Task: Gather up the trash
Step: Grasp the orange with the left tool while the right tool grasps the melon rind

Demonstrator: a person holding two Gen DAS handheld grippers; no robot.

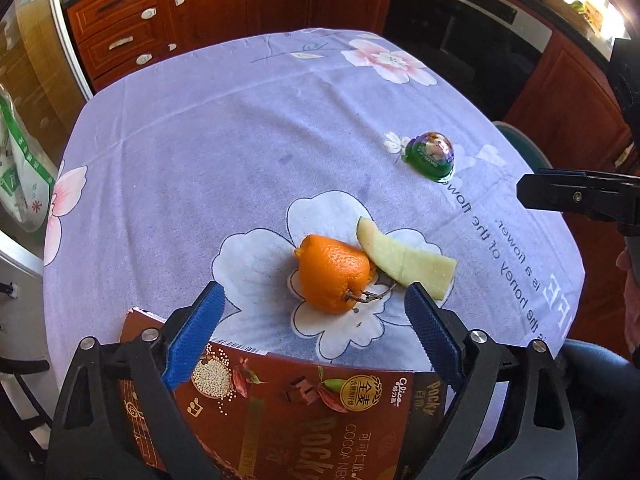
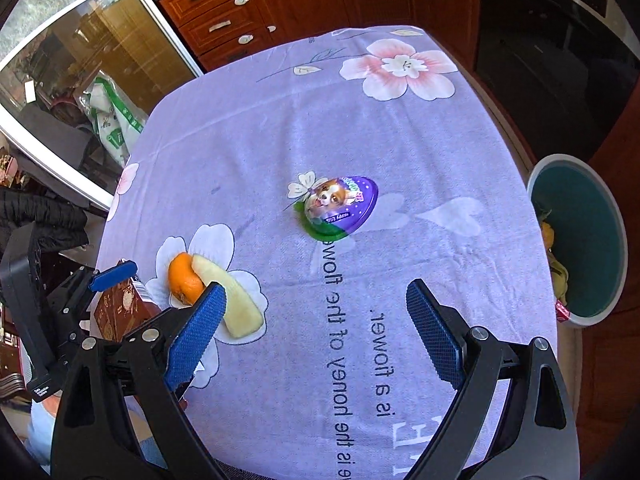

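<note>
An orange peel lies on the purple flowered tablecloth, touching a pale melon rind on its right. A brown Pocky box lies at the near edge, under my left gripper, which is open and empty just short of the peel. A purple egg-shaped package with a dog picture sits mid-table, ahead of my right gripper, which is open and empty. The peel, the rind and the left gripper show at left in the right wrist view.
A round bin with teal inside holds peel scraps, beside the table's right edge. Wooden cabinets and a dark oven stand behind. A green-and-white plastic bag hangs at the left. The right gripper shows at right.
</note>
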